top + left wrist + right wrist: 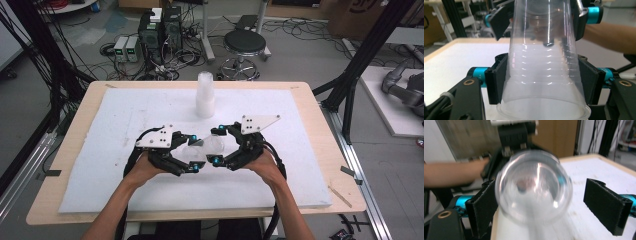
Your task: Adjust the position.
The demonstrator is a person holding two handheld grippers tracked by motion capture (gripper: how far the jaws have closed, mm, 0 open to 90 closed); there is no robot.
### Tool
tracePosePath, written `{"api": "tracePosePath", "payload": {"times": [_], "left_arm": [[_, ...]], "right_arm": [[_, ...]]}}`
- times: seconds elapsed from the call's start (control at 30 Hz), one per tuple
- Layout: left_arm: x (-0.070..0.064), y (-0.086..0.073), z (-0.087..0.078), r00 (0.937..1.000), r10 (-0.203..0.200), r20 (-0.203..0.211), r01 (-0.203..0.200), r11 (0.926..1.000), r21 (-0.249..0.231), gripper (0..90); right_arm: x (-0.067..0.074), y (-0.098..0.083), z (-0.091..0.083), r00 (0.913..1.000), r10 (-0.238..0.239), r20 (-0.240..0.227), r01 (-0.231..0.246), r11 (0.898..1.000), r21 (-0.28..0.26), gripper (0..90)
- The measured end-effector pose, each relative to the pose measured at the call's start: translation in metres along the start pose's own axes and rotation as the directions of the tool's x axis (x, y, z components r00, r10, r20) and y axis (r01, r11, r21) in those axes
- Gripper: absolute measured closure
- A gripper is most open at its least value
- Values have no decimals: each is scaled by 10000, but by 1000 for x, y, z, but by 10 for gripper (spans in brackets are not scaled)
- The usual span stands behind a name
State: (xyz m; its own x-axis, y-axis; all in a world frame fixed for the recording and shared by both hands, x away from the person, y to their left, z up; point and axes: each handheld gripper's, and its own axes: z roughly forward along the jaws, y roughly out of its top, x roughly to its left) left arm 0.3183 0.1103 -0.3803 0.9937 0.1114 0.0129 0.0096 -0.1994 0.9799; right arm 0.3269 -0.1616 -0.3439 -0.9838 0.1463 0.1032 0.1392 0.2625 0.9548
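A: What surface is seen, nearest first?

B: A white foam mat (pixel 125 165) is laid over a pale wooden table (pixel 42 200). Above the mat's near half, a clear plastic cup (pixel 202 148) is held on its side between the two tools.

A: How are the tools set?

B: The left gripper (pixel 189 161) is clamped on the cup's ribbed wall near the rim. The right gripper (pixel 216 146) is spread wide around the cup's base; a gap is seen at one pad.

A: And farther off?

B: A stack of white cups (pixel 205 95) is stood near the far edge. Beyond, a black stool (pixel 244 44), computer towers (pixel 160 31) and tangled cables are seen on the grey floor.
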Motion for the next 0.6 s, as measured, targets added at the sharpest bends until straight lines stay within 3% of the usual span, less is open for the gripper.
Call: {"api": "tracePosePath", "payload": {"times": [0.1, 0.13, 0.17, 0.2, 0.27, 0.3, 0.43, 0.47, 0.5, 0.53, 0.57, 0.6], "left_arm": [[3, 4, -7, 9997, 154, -176, -135, 9946, 1032, 333], [3, 4, -7, 9997, 154, -176, -135, 9946, 1032, 333], [4, 6, -9, 9998, 33, -174, -9, 9905, 1376, 333], [7, 9, -12, 10000, 52, -64, -38, 9802, 1977, 333], [9, 12, -14, 10000, 8, 78, -28, 9659, 2589, 333], [10, 13, -14, 9999, -45, 148, -1, 9565, 2916, 332], [15, 18, -12, 9984, -255, 509, 11, 9026, 4305, 331], [15, 18, -12, 9984, -255, 509, 11, 9026, 4305, 330], [16, 20, -11, 9983, -311, 501, 43, 8859, 4639, 330], [16, 22, -10, 9980, -372, 508, 81, 8754, 4833, 330], [18, 26, -9, 9972, -460, 593, 81, 8512, 5247, 330], [19, 28, -8, 9973, -319, 660, -92, 8386, 5447, 331]], "right_arm": [[2, -2, -2, 9997, -192, 154, 183, 9980, 612, 134], [2, -2, -2, 9997, -192, 154, 183, 9980, 612, 134], [3, -3, -3, 9996, -216, 198, 199, 9966, 804, 134], [3, -4, -4, 9991, -316, 289, 279, 9923, 1205, 134], [3, -5, -4, 9992, -315, 266, 267, 9859, 1651, 134], [4, -5, -4, 9989, -345, 324, 276, 9806, 1941, 134], [5, -4, -2, 9973, -672, 281, 545, 9447, 3232, 135], [5, -4, -2, 9973, -672, 281, 545, 9447, 3232, 135], [5, -4, -1, 9967, -761, 275, 615, 9336, 3531, 134], [5, -3, 1, 9954, -919, 261, 729, 9074, 4139, 135], [6, -2, 1, 9952, -947, 264, 745, 9016, 4260, 135], [6, -1, 2, 9947, -986, 278, 752, 8870, 4557, 135]]}}
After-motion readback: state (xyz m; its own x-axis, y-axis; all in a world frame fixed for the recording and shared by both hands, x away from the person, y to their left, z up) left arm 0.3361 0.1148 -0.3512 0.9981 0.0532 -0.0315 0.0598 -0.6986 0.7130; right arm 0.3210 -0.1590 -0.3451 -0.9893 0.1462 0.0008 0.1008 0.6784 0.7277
